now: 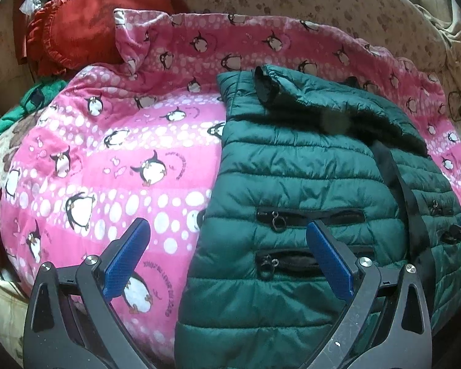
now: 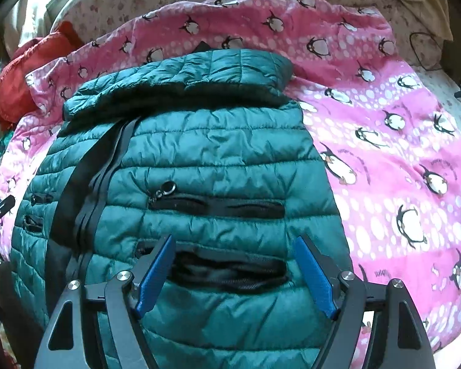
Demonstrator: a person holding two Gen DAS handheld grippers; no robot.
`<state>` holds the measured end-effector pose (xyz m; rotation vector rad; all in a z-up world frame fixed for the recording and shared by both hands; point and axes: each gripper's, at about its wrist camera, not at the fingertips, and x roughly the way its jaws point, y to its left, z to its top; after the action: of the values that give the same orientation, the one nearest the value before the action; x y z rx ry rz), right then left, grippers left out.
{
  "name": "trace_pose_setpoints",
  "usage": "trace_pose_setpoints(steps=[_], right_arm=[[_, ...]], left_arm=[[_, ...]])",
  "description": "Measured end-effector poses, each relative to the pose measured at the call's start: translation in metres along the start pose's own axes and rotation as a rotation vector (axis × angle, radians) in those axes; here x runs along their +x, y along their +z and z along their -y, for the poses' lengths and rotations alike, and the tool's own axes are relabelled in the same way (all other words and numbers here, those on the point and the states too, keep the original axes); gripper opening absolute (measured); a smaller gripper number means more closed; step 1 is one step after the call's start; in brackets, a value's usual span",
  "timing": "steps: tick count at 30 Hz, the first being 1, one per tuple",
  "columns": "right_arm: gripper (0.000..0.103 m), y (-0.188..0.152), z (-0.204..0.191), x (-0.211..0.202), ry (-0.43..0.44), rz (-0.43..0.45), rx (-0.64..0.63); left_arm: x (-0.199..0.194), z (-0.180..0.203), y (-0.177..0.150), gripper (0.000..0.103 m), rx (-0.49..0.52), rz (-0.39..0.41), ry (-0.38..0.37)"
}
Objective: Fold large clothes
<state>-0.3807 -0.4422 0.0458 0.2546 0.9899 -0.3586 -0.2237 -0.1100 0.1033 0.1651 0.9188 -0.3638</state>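
Two views, entered in turn

Left wrist view: we hold the left gripper (image 1: 227, 258) with jaws apart and nothing between them, above the left edge of the green puffer jacket (image 1: 307, 184), which lies on the pink penguin blanket (image 1: 107, 141). A sleeve is folded across its top; two pocket zips (image 1: 307, 215) face up. A red cushion (image 1: 86, 33) lies well apart at the back. We judge the grip should take the side hem, both layers, clear of the blanket beneath

Right wrist view: the right gripper (image 2: 235, 273) hangs over the lower pocket (image 2: 227, 269), jaws apart, empty. The black centre zip band (image 2: 92, 169) runs to its left. We judge both grips should sit level and bite deep, since the shiny padded cloth may slip and spring back
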Motion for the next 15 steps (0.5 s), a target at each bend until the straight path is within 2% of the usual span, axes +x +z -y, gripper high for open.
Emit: trace_pose_setpoints(steps=[3,11,15], right_arm=[[0.077,-0.003,0.0,-0.001,-0.004,-0.003,-0.005],[0.077,-0.013,0.012,-0.015,-0.011,-0.011,0.0],[0.077,-0.022,0.024,-0.022,-0.033,-0.023,0.004]], left_arm=[[0.0,-0.001,-0.004,0.102,0.002,-0.012,-0.002],[-0.005,-0.018,-0.013,0.102,0.013,-0.105,-0.064],[-0.004,-0.034,-0.022,0.102,-0.021,-0.154,-0.091]])
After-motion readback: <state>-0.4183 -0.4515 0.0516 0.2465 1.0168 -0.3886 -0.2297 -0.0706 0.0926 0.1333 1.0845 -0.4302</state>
